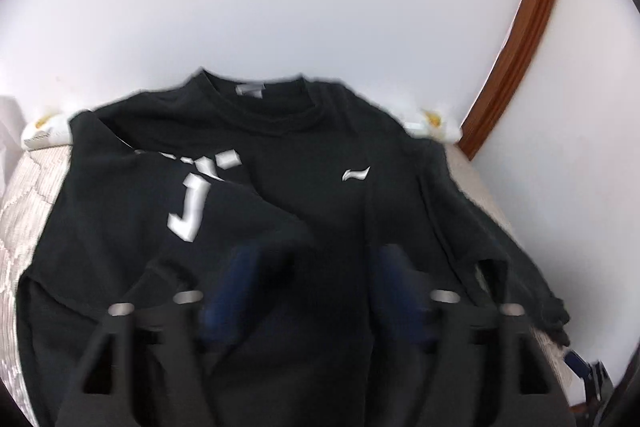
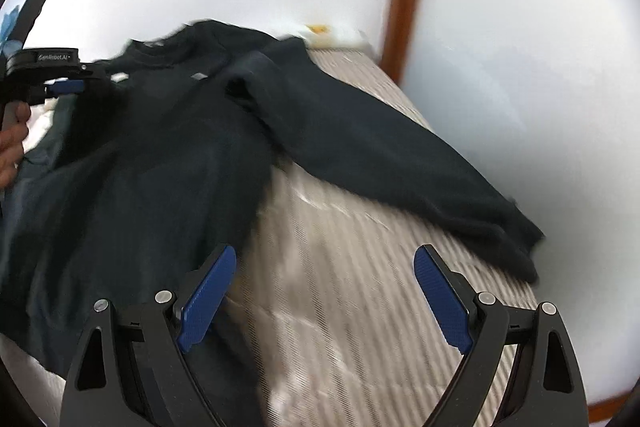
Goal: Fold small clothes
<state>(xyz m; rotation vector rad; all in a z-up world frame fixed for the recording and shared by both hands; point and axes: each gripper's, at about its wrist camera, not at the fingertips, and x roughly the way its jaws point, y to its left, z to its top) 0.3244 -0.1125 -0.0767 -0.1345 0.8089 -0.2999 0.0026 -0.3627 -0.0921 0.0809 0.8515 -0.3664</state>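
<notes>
Nearest in right wrist view, right gripper [image 2: 324, 291]: jaws spread wide, nothing between, over striped bed cover [image 2: 360, 287]. Left gripper [image 1: 316, 267]: jaws apart, blurred; fabric lies betw. them, grip cannot be told. Black long-sleeve shirt [image 1: 304, 187] lies front-up on cover, collar at far end, one sleeve [image 2: 400, 155] stretched to near right. White "J" print [image 1: 188, 207], partly creased; small white chest logo [image 1: 356, 174]; neck label [image 1: 250, 90] unreadable.
</notes>
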